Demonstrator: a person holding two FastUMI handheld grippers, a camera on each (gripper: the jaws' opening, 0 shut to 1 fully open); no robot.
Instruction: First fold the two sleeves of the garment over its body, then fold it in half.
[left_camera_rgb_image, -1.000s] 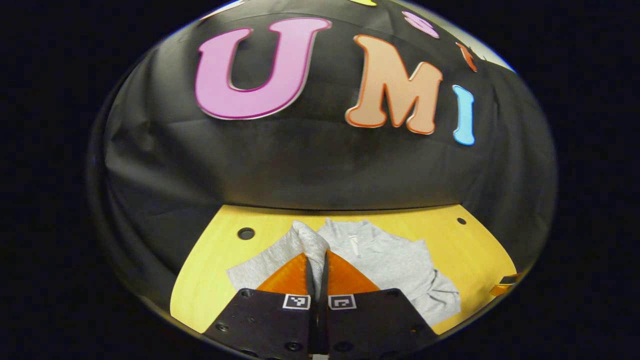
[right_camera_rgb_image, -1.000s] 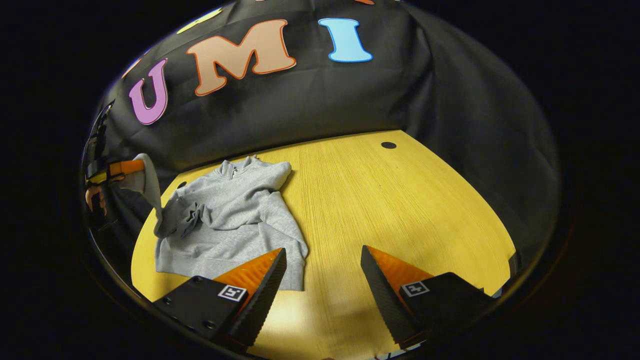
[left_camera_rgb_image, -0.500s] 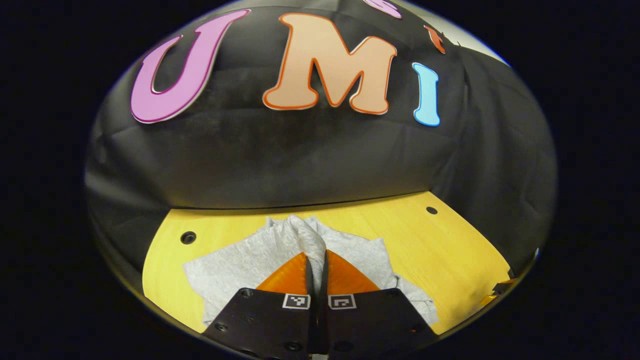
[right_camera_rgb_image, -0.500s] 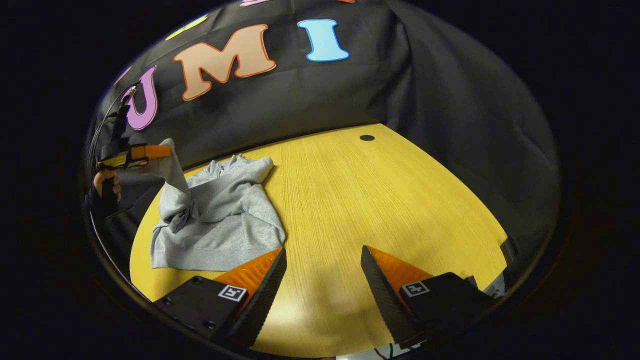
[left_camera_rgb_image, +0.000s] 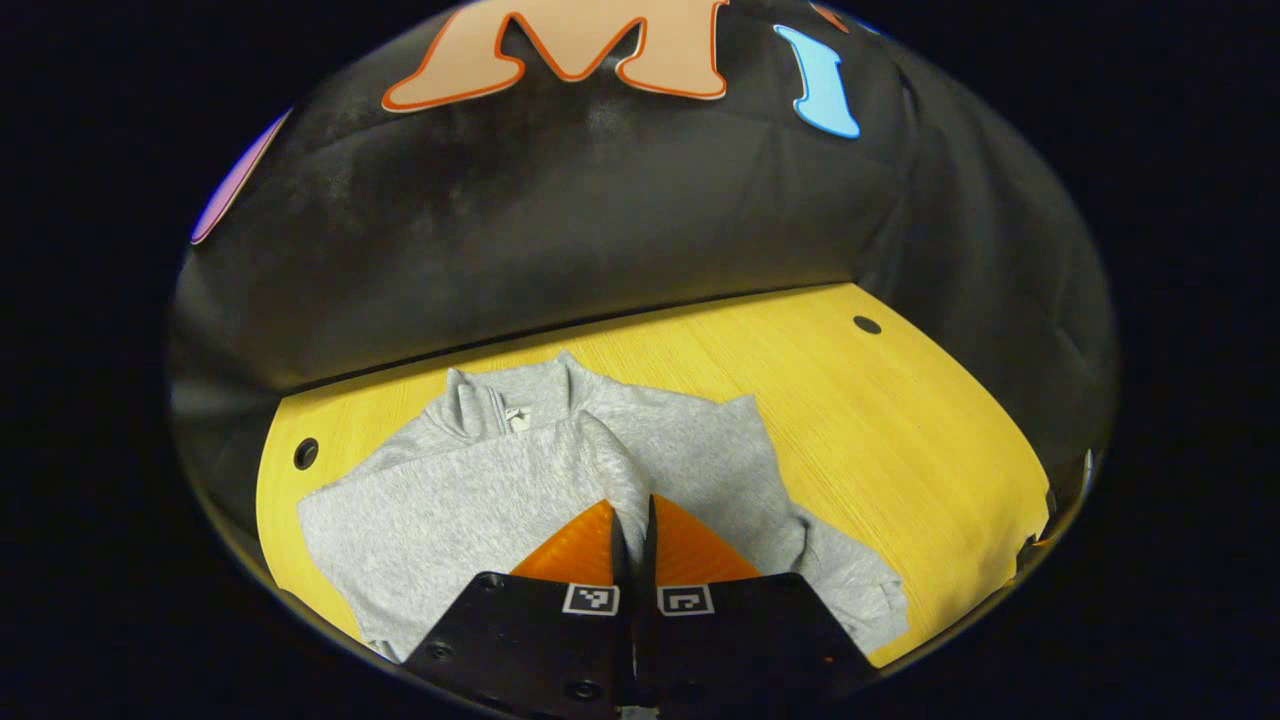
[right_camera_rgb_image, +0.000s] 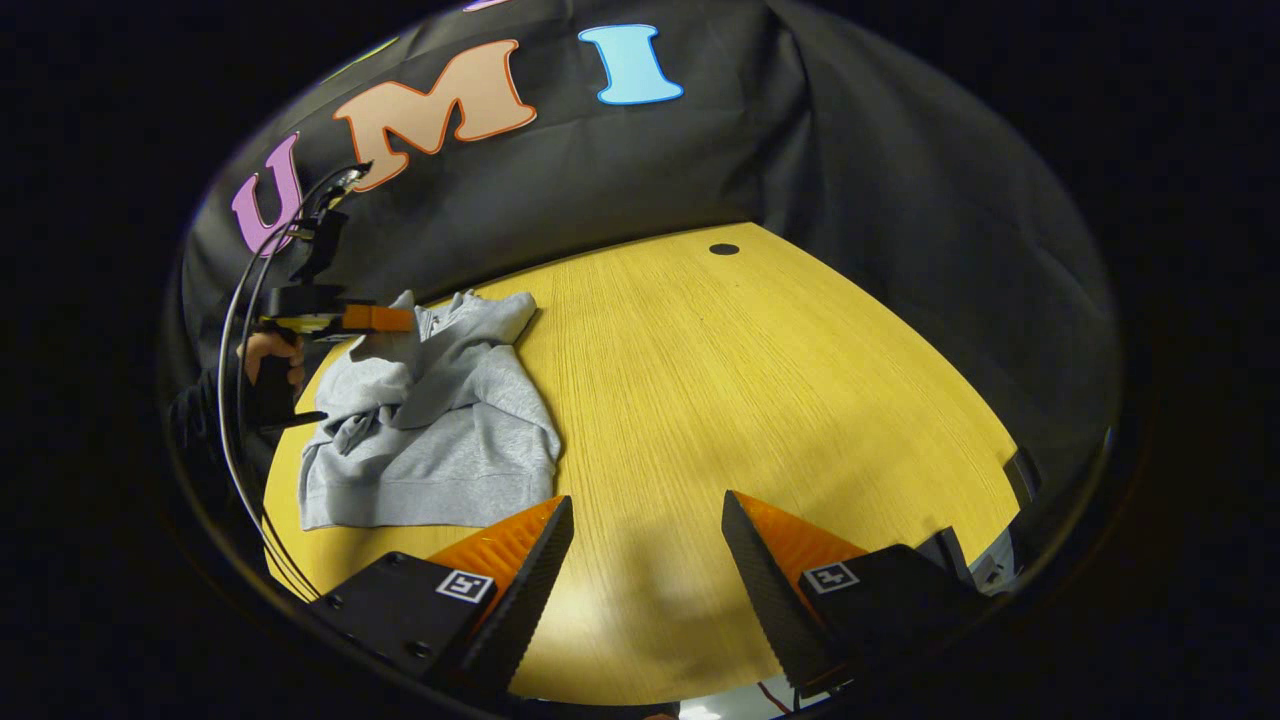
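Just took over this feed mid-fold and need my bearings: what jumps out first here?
The grey sweatshirt lies on the left part of the yellow table. The left claw is shut on a sleeve, holding it over the garment's body. The right claw hangs open above bare tabletop, beside the sweatshirt's hem.
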